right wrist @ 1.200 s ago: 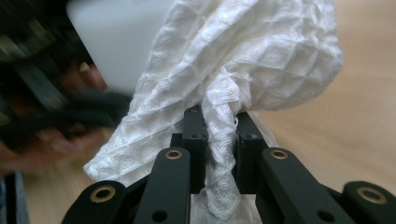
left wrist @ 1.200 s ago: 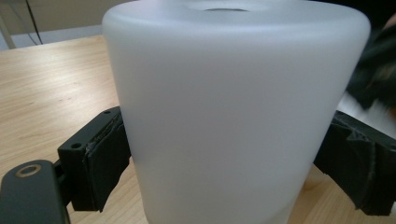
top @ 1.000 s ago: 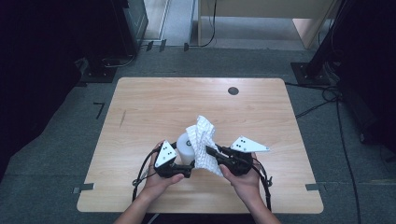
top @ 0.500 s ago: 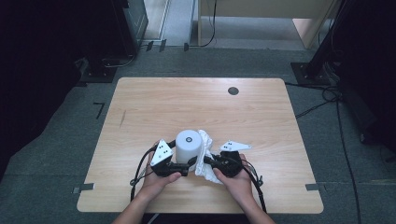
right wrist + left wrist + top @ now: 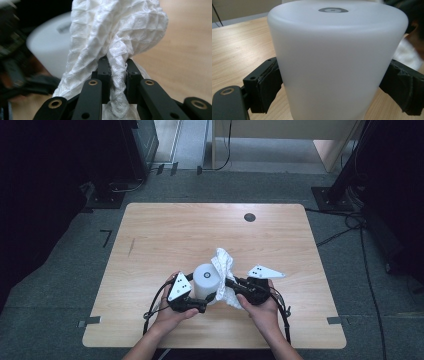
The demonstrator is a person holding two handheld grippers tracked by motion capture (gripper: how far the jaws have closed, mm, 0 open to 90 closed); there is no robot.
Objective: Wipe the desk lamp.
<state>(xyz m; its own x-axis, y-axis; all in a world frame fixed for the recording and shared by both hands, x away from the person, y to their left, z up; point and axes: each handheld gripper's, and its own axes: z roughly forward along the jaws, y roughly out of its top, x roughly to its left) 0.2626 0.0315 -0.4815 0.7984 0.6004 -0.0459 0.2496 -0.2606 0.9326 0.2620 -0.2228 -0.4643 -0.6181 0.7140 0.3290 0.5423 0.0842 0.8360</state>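
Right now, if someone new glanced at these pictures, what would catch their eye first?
Probably the white cylinder standing near the front edge of the wooden table, gripped on both sides by the left gripper. Right beside it, a crumpled white waffle-textured cloth rises from the right gripper, whose fingers pinch a twisted fold of it.

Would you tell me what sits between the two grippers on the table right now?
In the high view, the white cylinder and the bunched white cloth sit between the left gripper and the right gripper.
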